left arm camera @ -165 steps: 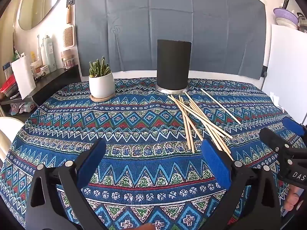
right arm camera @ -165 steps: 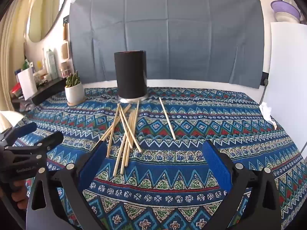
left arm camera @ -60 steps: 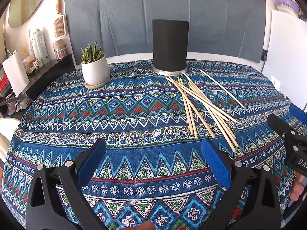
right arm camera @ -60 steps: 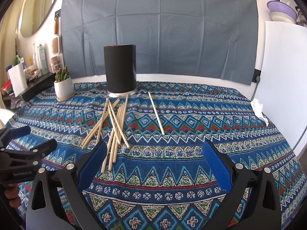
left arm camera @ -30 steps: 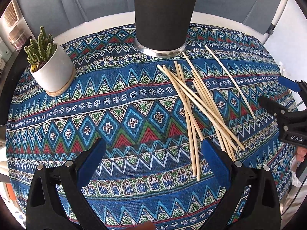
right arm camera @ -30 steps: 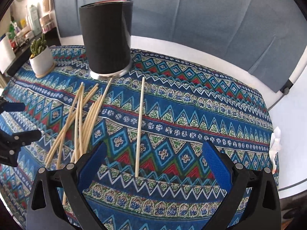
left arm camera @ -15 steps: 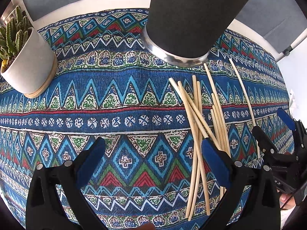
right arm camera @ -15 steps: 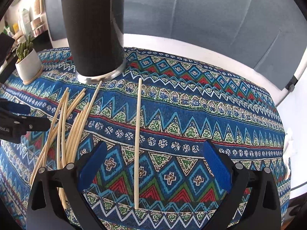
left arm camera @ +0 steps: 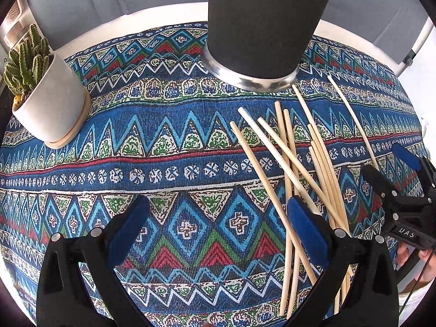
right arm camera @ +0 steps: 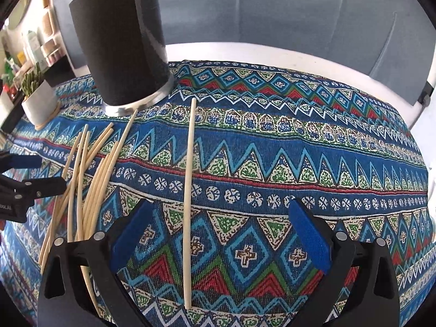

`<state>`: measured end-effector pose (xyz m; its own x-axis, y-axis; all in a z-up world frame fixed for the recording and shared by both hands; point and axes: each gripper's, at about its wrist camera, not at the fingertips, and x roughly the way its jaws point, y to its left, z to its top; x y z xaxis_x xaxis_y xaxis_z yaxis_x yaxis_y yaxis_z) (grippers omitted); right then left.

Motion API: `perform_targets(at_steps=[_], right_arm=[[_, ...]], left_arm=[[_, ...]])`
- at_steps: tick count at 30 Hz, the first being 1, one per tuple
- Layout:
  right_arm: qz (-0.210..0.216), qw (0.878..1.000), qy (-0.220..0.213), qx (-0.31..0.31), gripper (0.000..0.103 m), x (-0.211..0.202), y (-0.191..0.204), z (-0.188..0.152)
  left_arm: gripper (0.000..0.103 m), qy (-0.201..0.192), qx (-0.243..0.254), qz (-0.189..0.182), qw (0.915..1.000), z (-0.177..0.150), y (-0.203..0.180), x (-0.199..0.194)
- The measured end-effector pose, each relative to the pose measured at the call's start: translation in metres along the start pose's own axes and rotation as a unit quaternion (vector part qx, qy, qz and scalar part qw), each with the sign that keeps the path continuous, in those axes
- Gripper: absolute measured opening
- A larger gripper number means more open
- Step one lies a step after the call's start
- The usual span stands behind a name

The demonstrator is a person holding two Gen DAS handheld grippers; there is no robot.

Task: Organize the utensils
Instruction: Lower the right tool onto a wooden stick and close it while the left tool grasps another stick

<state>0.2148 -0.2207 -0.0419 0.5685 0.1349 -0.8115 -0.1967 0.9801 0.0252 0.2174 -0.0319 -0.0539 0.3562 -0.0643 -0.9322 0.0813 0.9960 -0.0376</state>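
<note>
Several wooden chopsticks (left arm camera: 299,169) lie in a loose crossed pile on the patterned tablecloth, in front of a tall black cylinder holder (left arm camera: 261,27) with a metal base. My left gripper (left arm camera: 218,226) is open and empty, low over the cloth, its right finger over the pile's left side. In the right wrist view the pile (right arm camera: 90,174) is at left and the holder (right arm camera: 122,41) stands behind it. One single chopstick (right arm camera: 188,190) lies apart, running between the jaws of my right gripper (right arm camera: 220,229), which is open and empty just above the cloth.
A white pot with a cactus (left arm camera: 46,92) stands on a wooden coaster at the left. The round table's edge (right arm camera: 299,51) curves behind, with a grey cloth backdrop. A shelf with bottles (right arm camera: 35,46) is at far left.
Both grippers have moved forward and down toward the table. The left has closed in on the pile; the right has come over the single chopstick. Both stay open.
</note>
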Motion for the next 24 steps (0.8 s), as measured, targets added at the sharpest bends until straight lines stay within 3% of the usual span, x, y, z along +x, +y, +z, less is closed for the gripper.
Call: perform_targets(at_steps=[7,9,10,11,12,14,17,19,21,24], right_arm=[[0.013,1.000,0.005,-0.020,0.094,-0.002,-0.001,0.000],[0.017,1.000,0.004,-0.026,0.088,-0.006,-0.004,-0.003],[0.017,0.999,0.001,-0.027,0.073,-0.009,-0.006,-0.004],[0.018,0.999,-0.003,-0.027,0.052,-0.013,-0.008,-0.005],[0.018,1.000,-0.004,-0.026,0.044,-0.016,-0.010,-0.005],[0.019,1.000,-0.002,-0.025,0.022,-0.019,-0.014,-0.006],[0.020,0.999,0.006,-0.032,0.009,-0.022,-0.017,-0.008],[0.024,0.999,0.019,-0.035,0.005,-0.025,-0.017,-0.008],[0.029,0.999,0.025,-0.037,0.005,-0.029,-0.018,-0.012],[0.029,0.999,0.017,-0.027,0.005,-0.037,-0.023,-0.021]], left_arm=[[0.098,-0.005,0.052,0.004,0.9986,-0.017,0.005,-0.003],[0.097,-0.013,0.056,-0.002,0.9984,-0.023,0.003,-0.002],[0.097,-0.015,0.059,-0.003,0.9981,-0.024,0.002,-0.003],[0.096,-0.018,0.061,-0.002,0.9979,-0.028,0.003,-0.003],[0.094,-0.021,0.058,-0.002,0.9981,-0.029,0.005,-0.005],[0.084,-0.026,0.047,0.001,0.9985,-0.032,0.014,-0.011],[0.062,-0.023,0.042,0.001,0.9989,-0.030,0.024,-0.020],[0.041,-0.013,0.050,-0.006,0.9986,-0.029,0.031,-0.022],[0.011,-0.005,0.043,-0.015,0.9989,-0.030,0.041,-0.026],[0.005,0.001,0.033,-0.036,0.9988,-0.039,0.056,-0.030]])
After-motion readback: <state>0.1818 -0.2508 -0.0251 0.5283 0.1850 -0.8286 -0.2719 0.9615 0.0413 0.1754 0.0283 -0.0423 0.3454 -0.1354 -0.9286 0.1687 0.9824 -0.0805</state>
